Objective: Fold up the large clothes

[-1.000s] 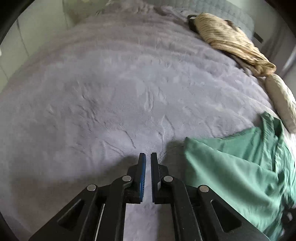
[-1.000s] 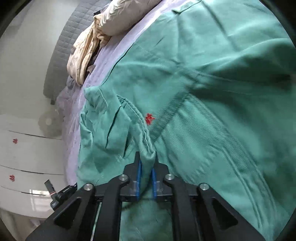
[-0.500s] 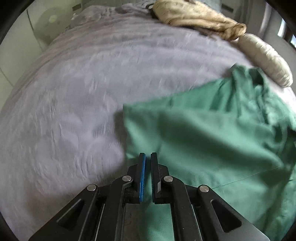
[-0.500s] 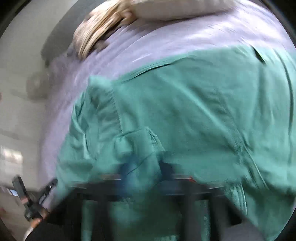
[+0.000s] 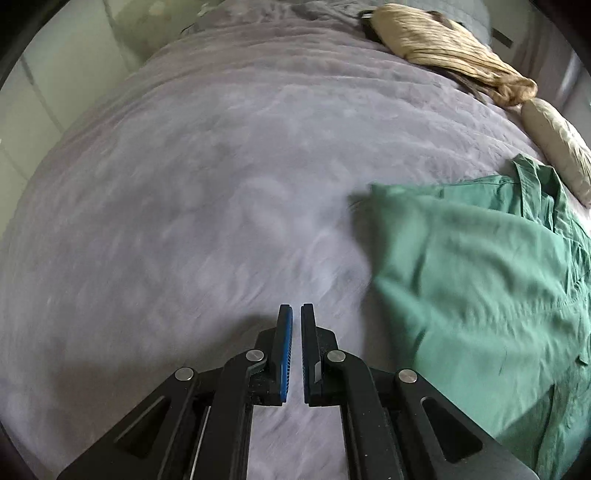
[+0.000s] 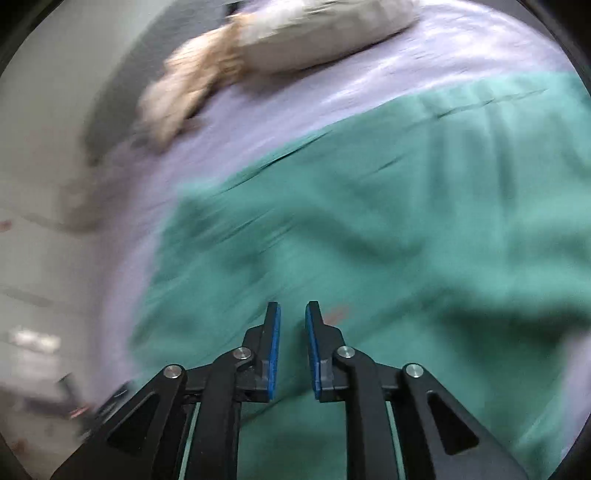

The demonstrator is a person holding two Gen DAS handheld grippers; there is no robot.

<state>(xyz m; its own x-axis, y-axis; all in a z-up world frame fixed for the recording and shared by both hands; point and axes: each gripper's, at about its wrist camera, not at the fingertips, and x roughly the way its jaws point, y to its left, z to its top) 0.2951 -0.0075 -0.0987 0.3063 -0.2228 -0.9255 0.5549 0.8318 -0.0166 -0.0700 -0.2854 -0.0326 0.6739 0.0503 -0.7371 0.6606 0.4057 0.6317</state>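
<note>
On the bed (image 5: 207, 192), lilac cover, green shirt (image 5: 480, 280) lies spread at the right side in the left wrist view, crumpled collar end toward the far right, folded edge facing left. Left hand-held gripper (image 5: 296, 314) pressed together, nothing between the blue pads, hanging over bare cover just left of the shirt's near edge, apart from it. Right hand-held gripper (image 6: 292, 314) over the shirt (image 6: 369, 221), jaws opening, gap clear with no cloth pinched; fabric fills most of that view, heavily blurred. Small red mark on the cloth just right of the right jaw tip. Far side: tan striped garment (image 5: 443, 48) bunched near the grey headboard (image 5: 469, 14), pale pillow (image 5: 557, 144) just beyond the shirt's collar. Same pillow (image 6: 325, 33) and tan bundle (image 6: 188, 85) at the top of the right wrist view.
</note>
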